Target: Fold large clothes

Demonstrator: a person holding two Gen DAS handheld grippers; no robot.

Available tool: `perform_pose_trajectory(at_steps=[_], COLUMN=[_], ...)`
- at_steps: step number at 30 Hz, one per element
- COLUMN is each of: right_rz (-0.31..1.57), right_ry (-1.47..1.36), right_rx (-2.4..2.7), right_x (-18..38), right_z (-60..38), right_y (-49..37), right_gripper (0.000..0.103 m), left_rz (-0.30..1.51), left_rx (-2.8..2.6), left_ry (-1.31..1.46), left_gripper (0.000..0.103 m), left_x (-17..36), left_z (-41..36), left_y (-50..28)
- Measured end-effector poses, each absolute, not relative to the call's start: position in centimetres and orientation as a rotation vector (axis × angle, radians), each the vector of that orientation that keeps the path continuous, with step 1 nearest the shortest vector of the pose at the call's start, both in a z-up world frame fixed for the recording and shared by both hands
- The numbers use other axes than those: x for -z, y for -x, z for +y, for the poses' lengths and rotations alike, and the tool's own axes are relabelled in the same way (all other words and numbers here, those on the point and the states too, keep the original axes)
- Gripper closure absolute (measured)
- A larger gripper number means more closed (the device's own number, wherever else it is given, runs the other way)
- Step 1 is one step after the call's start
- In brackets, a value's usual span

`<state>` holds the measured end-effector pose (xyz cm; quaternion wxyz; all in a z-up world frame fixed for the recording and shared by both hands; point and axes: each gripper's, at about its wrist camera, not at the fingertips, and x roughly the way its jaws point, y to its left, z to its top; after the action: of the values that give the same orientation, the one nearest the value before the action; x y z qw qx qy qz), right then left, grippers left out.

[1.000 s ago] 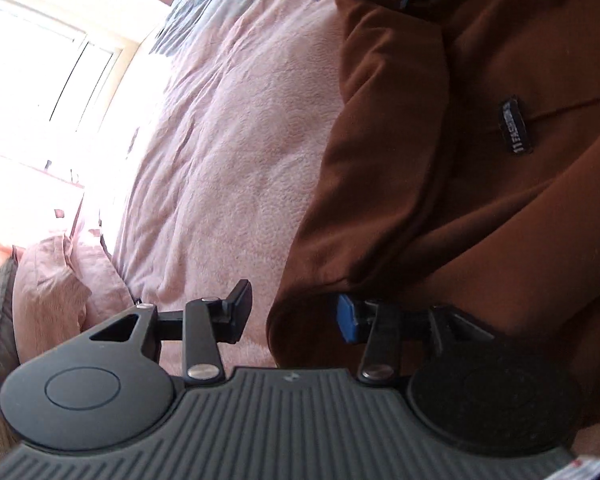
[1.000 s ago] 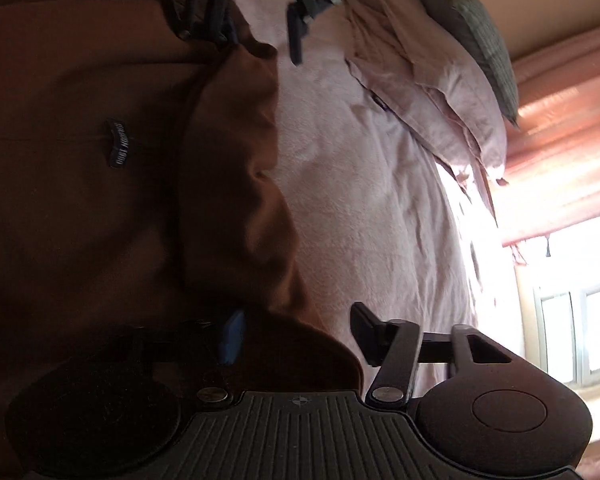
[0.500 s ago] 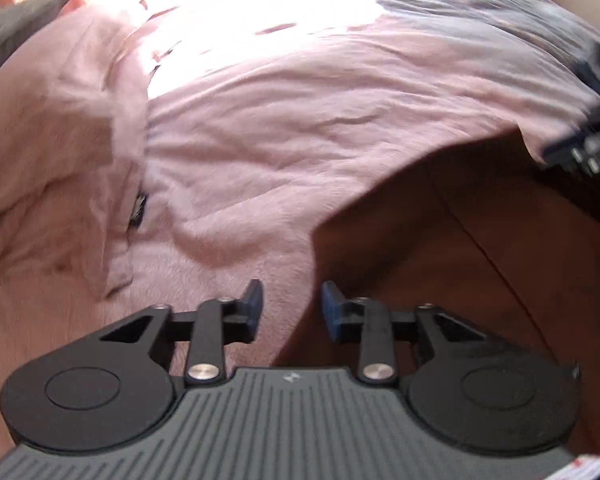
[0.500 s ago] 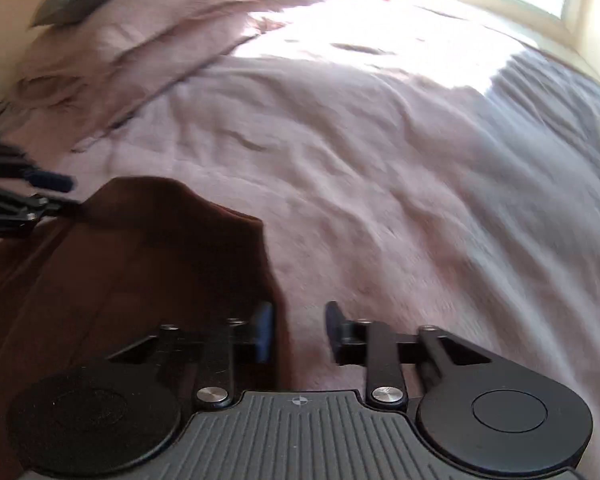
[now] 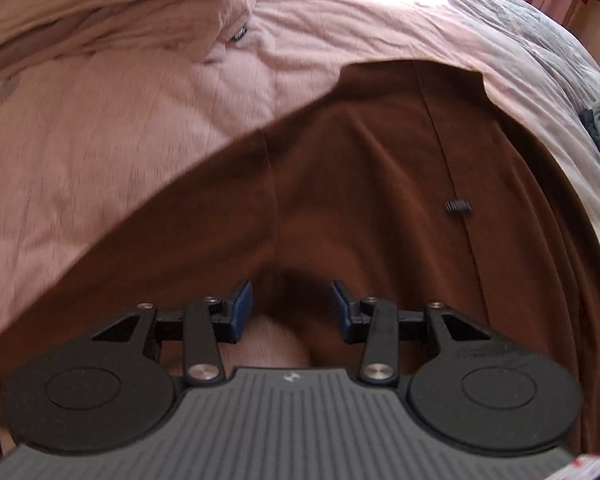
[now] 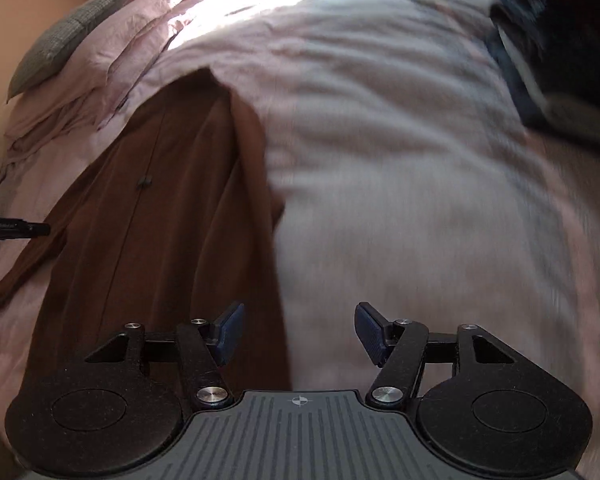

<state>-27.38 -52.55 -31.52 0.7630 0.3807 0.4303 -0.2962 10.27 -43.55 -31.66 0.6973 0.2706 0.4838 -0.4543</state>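
A large brown garment (image 5: 360, 184) lies spread flat on the pink bedspread (image 5: 100, 140). It carries a small dark label (image 5: 457, 205). My left gripper (image 5: 292, 310) hovers open over the garment's near end, nothing between its blue pads. In the right wrist view the same brown garment (image 6: 172, 216) runs lengthwise away from me, with its label (image 6: 144, 181) near the middle. My right gripper (image 6: 298, 334) is open above the garment's right edge, straddling cloth and bedspread (image 6: 400, 160). The left gripper's tip (image 6: 16, 227) pokes in at the far left.
Pink pillows (image 5: 112, 8) are stacked at the head of the bed, with a grey-green cushion (image 6: 66, 36) against the wall. A dark bundle of other clothes (image 6: 560, 52) sits at the bed's far right. Bright window light falls across the far bedspread.
Both grippers have let go of the garment's edges, pulled back and opened wider. The garment now lies flat and long on the bed, where a second ago its side was held up.
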Motion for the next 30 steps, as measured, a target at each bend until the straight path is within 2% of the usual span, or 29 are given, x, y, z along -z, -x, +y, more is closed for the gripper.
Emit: perform_pose_trajectory(at_steps=[5, 8, 9, 10, 11, 17, 22, 27, 30], right_rz=[0.995, 0.969, 0.96, 0.958, 0.974, 0.865, 0.901, 0.941, 0.995], right_ry=[-1.034, -1.081, -1.094, -1.109, -1.123, -0.894, -0.647, -0.509, -0.441], right_rx=[0.65, 0.67, 0.665, 0.644, 0.637, 0.699, 0.834, 0.966, 1.098], right_x=[34.0, 36.4, 36.9, 37.3, 37.4, 29.8, 24.5, 23.2, 24.8], right_z=[-44.1, -41.5, -41.2, -41.3, -41.6, -47.6, -55.7, -62.7, -65.8], right_y=[33.2, 34.4, 34.4, 34.3, 34.2, 37.8, 40.7, 42.2, 41.8], right_gripper=[0.044, 0.045, 0.049, 0.088, 0.103, 0.103, 0.103, 0.103, 0.103], left_rz=[1.246, 1.268, 1.264, 1.256, 1.242, 1.142, 1.097, 1.074, 1.081], left_rx=[0.946, 0.942, 0.95, 0.955, 0.956, 0.971, 0.951, 0.906, 0.869], left_ry=[-0.561, -0.586, -0.602, -0.613, -0.624, -0.595, -0.591, -0.598, -0.613], left_gripper=[0.064, 0.064, 0.064, 0.064, 0.064, 0.064, 0.064, 0.064, 0.064], left_x=[30.6, 30.2, 30.0, 29.9, 29.7, 26.4, 24.2, 23.0, 23.0], left_z=[-35.9, -33.3, -32.8, -32.4, -32.1, -30.4, -28.8, -26.8, -25.6], left_y=[-4.6, -1.6, -0.7, 0.0, 0.6, 2.7, 3.8, 4.5, 4.5])
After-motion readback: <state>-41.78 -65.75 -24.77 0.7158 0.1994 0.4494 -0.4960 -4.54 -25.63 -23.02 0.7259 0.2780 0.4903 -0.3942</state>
